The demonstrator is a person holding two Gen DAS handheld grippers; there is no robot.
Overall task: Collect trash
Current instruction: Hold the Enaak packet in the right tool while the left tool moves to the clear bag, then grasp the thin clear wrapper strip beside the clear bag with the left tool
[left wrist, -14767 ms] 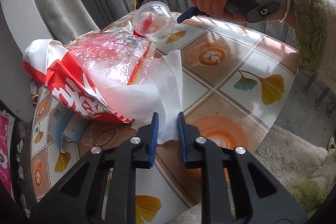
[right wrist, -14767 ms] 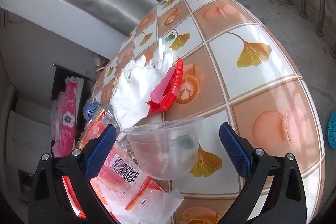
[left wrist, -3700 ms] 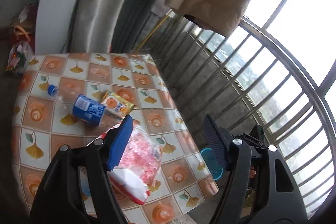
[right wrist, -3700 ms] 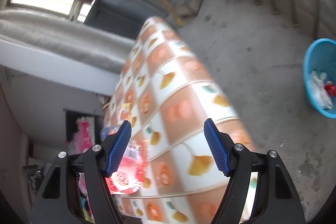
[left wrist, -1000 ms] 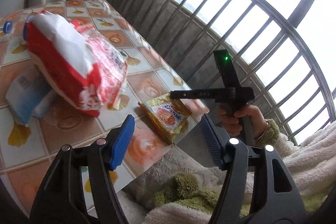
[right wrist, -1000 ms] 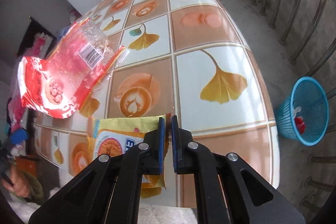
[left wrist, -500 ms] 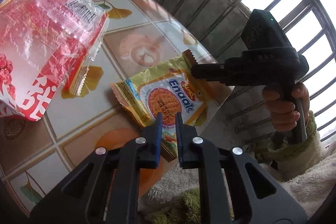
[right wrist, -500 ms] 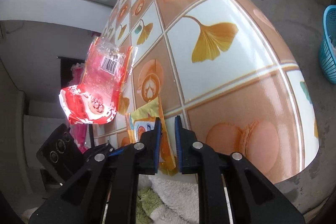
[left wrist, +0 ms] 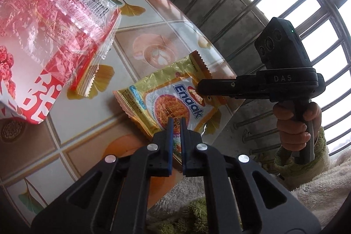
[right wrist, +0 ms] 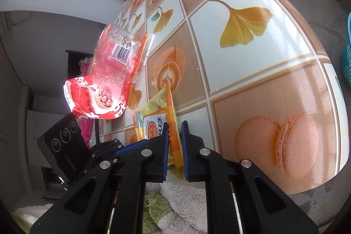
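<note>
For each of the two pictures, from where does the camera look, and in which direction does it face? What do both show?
Left wrist view: sits on the left gripper, faces down across the table edge toward the window bars; shows its jaws shut on the yellow Enaak noodle packet, plus the right gripper and the hand holding it.
Right wrist view: sits on the right gripper, faces along the tiled table toward a grey wall; its jaws pinch the packet's edge.
Shared: the packet, the red snack bag, the table.
</note>
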